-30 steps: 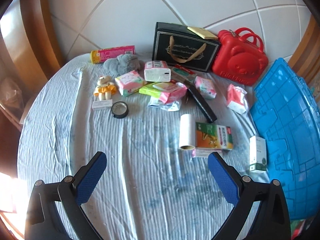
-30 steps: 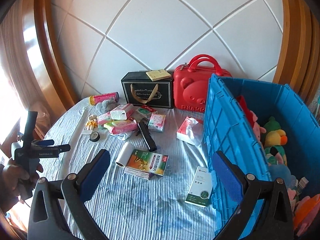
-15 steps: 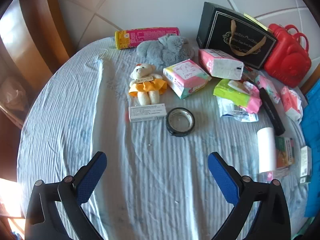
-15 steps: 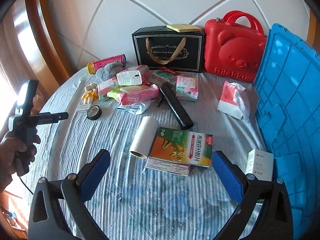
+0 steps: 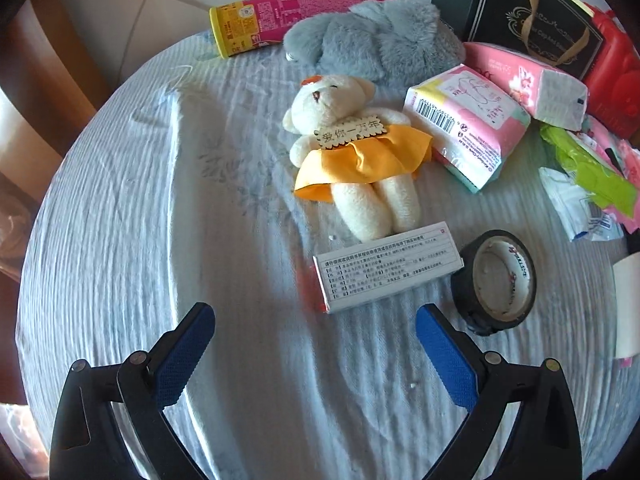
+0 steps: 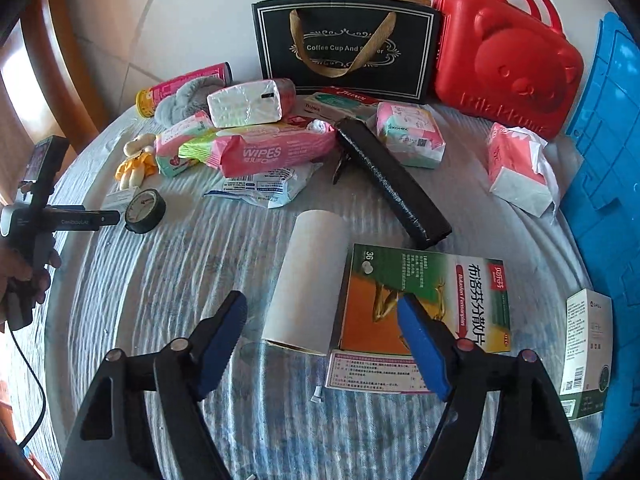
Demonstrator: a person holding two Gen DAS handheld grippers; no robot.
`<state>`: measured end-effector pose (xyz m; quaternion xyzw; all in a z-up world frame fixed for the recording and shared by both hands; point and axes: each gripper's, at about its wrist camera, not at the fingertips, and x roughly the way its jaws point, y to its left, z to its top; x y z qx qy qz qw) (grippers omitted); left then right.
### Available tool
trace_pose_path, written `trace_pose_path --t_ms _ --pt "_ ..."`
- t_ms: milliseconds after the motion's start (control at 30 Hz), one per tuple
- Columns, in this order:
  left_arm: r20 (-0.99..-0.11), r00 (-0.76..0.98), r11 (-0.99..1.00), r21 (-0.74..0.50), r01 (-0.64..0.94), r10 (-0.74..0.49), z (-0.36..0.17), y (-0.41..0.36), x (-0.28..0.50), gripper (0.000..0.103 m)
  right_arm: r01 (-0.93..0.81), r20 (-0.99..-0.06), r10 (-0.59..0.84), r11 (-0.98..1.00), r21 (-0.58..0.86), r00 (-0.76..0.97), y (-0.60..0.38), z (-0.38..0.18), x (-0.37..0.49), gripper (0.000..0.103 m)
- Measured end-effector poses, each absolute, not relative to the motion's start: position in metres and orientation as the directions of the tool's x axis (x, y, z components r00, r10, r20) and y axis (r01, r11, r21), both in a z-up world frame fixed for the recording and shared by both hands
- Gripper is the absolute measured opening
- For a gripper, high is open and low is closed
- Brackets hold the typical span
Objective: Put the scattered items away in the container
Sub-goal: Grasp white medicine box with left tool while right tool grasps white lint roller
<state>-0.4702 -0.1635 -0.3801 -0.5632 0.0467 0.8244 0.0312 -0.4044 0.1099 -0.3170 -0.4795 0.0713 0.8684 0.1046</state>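
My left gripper [image 5: 312, 320] is open and points down at the pale striped cloth. Just beyond its fingertips lies a flat white medicine box [image 5: 388, 266], with a black tape roll [image 5: 496, 280] to the right and a teddy bear in a yellow dress [image 5: 352, 152] behind. My right gripper [image 6: 320, 308] hovers over a white paper roll [image 6: 308, 280]. Its jaws are closing with the roll between them, and the pads are not touching it. The right finger overlaps a green and orange medicine box [image 6: 424, 300]. The blue container [image 6: 600, 160] stands at the right edge.
Wipes [image 6: 272, 152], tissue packs [image 6: 516, 168], a long black box [image 6: 392, 184] and a small white box [image 6: 588, 352] lie scattered. A black gift bag [image 6: 344, 48] and red bear case [image 6: 508, 60] stand at the back wall. A person's hand [image 6: 24, 276] holds the left gripper.
Both grippers have come down closer to the cloth. The left one shifted left to the bear and white box. The right one neared the white roll and its jaws narrowed.
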Motion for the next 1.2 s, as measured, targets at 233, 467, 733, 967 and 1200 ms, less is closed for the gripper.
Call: trace_pose_path --t_ms 233,467,733,967,1200 --pt "-0.917 -0.397 -0.985 0.029 -0.168 0.040 -0.379 -0.151 -0.486 0.101 -0.237 -0.880 0.114 -0.971 -0.002 -0.461 0.098 -0.344 -0.424 0.072" --pt "-0.914 -0.392 -0.973 -0.011 -0.232 0.104 -0.372 -0.136 -0.477 0.055 -0.254 -0.894 0.104 -0.967 0.011 -0.436 0.097 -0.356 -0.432 0.064" --pt "-0.902 -0.404 -0.984 -0.099 -0.149 0.152 -0.365 -0.152 -0.458 0.030 -0.226 -0.917 0.054 -0.973 0.040 -0.396 0.092 -0.369 -0.434 0.053" --pt "-0.889 -0.437 -0.983 -0.071 -0.169 0.140 -0.359 -0.152 -0.452 0.061 -0.214 -0.919 0.032 -0.975 0.058 -0.393 0.091 -0.368 -0.430 0.052" --pt "-0.894 -0.435 -0.971 0.000 -0.239 0.107 -0.370 -0.152 -0.476 0.086 -0.214 -0.918 0.034 -0.975 0.056 -0.396 0.089 -0.369 -0.429 0.052"
